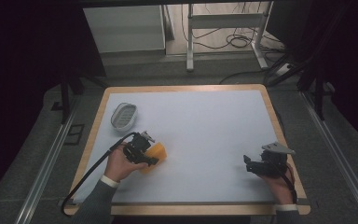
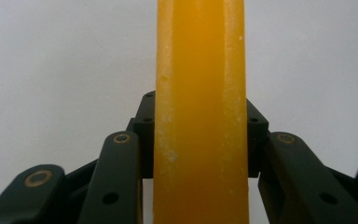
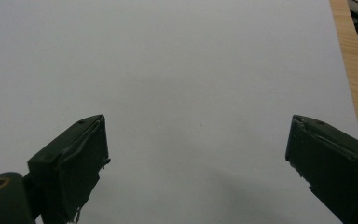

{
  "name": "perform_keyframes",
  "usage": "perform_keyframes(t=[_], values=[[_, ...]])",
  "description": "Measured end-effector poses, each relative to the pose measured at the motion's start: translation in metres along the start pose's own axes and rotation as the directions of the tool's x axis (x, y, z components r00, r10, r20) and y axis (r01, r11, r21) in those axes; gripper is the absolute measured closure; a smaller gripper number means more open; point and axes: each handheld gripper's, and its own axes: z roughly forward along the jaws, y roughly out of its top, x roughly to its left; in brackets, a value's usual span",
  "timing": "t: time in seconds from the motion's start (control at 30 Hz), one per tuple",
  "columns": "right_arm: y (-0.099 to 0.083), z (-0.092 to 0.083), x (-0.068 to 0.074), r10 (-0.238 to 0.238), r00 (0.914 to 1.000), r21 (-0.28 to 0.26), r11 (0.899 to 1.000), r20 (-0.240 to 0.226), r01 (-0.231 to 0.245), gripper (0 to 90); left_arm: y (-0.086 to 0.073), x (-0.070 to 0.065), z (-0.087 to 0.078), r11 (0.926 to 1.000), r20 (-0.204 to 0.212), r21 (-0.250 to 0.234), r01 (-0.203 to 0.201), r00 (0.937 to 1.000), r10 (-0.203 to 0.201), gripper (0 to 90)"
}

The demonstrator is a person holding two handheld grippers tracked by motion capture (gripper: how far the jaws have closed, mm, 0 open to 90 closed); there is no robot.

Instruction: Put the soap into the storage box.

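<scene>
Orange block (image 2: 200,112) sits clamped in the left claw (image 1: 150,156) at the surface's (image 1: 205,130) front left, its long axis running straight out between the jaws. Far right, the right claw (image 3: 196,149) hangs wide, empty.

Orange-yellow soap bar (image 2: 200,112), faintly speckled white along edges. Black left gripper (image 1: 145,150); black right gripper (image 1: 248,164), grey top plate. White desk (image 1: 205,121) surface, light wood rim. White soap dish (image 1: 123,116), ribbed interior. Grey sleeves, white cuffs.
</scene>
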Motion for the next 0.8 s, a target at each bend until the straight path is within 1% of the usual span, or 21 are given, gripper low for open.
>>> perform_keyframes(t=[0.07, 0.2, 0.33, 0.5, 0.63, 0.7, 0.8], values=[[0.000, 0.000, 0.000, 0.000, 1.0000, 0.001, 1.000, 0.000, 0.000, 5.7, 0.000, 0.002, -0.004, 0.9999, -0.002, -0.009, 0.005, 1.0000, -0.005, 60.9], [0.000, 0.000, -0.001, 0.003, 1.0000, 0.000, 1.000, 0.004, -0.003, 5.7, 0.000, 0.011, -0.017, 0.9988, 0.001, -0.041, 0.024, 0.9997, -0.024, 60.9], [0.000, 0.000, -0.001, 0.003, 1.0000, 0.001, 1.000, 0.005, -0.003, 5.7, 0.001, 0.016, -0.026, 0.9984, -0.020, -0.047, 0.030, 0.9993, -0.031, 60.9], [-0.001, 0.001, -0.001, 0.003, 1.0000, 0.003, 1.000, 0.007, -0.003, 5.8, 0.001, 0.019, -0.032, 0.9980, -0.020, -0.056, 0.030, 0.9993, -0.031, 60.9], [-0.001, 0.001, -0.002, 0.005, 1.0000, 0.004, 1.000, 0.009, -0.005, 6.1, 0.003, 0.020, -0.036, 0.9974, -0.039, -0.064, 0.034, 0.9986, -0.037, 60.9], [-0.001, 0.001, -0.002, 0.009, 0.9999, 0.008, 1.000, 0.011, -0.009, 6.2, 0.004, 0.021, -0.039, 0.9965, -0.036, -0.074, 0.040, 0.9984, -0.042, 60.9], [-0.001, 0.000, -0.003, 0.009, 0.9999, 0.008, 1.000, 0.012, -0.009, 6.2, 0.005, 0.022, -0.041, 0.9966, -0.040, -0.073, 0.040, 0.9983, -0.043, 60.9]])
